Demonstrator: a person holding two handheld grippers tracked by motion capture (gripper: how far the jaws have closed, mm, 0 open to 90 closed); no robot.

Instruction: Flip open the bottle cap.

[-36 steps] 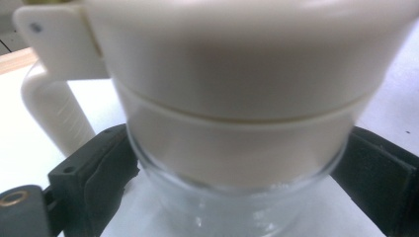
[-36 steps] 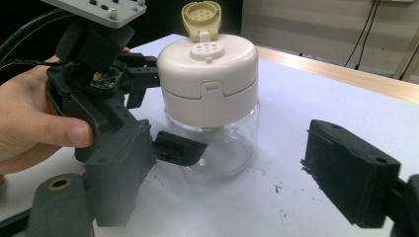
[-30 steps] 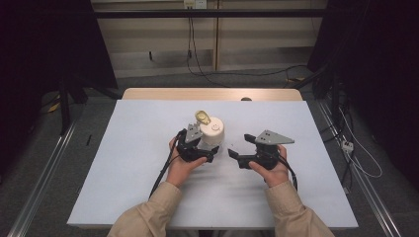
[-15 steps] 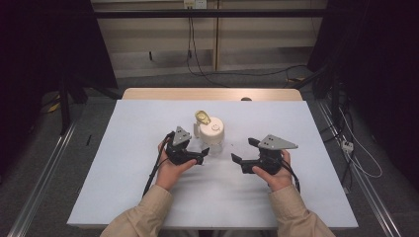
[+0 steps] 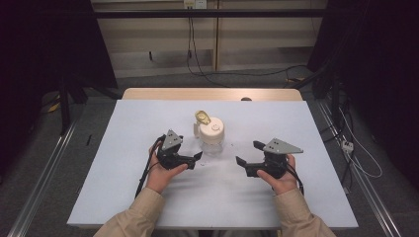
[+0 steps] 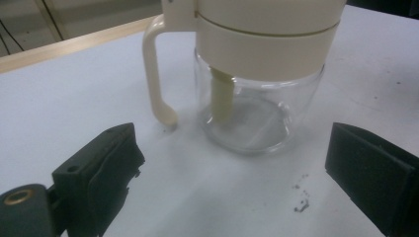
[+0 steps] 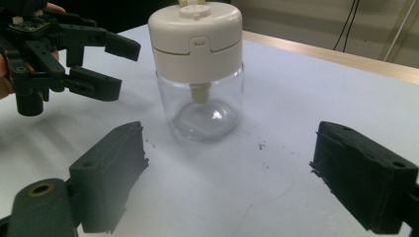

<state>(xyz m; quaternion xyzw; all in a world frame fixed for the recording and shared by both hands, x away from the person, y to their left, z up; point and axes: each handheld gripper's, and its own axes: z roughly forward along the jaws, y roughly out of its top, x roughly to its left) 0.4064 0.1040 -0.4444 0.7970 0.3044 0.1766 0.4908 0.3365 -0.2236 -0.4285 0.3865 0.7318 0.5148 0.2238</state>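
Glass jar [image 5: 211,143] with a cream lid and side handle stands upright near the middle of the white surface [image 5: 123,197], its long axis vertical. In the high view the handle points toward the far edge. Bare surface lies on every side, the edges well away. Left hand-held gripper [image 5: 198,157] sits just beside the jar, jaws apart, holding nothing. Right hand-held gripper [image 5: 249,153] rests farther off, jaws also apart, aimed at the jar. Both forearms come in low from the near edge.
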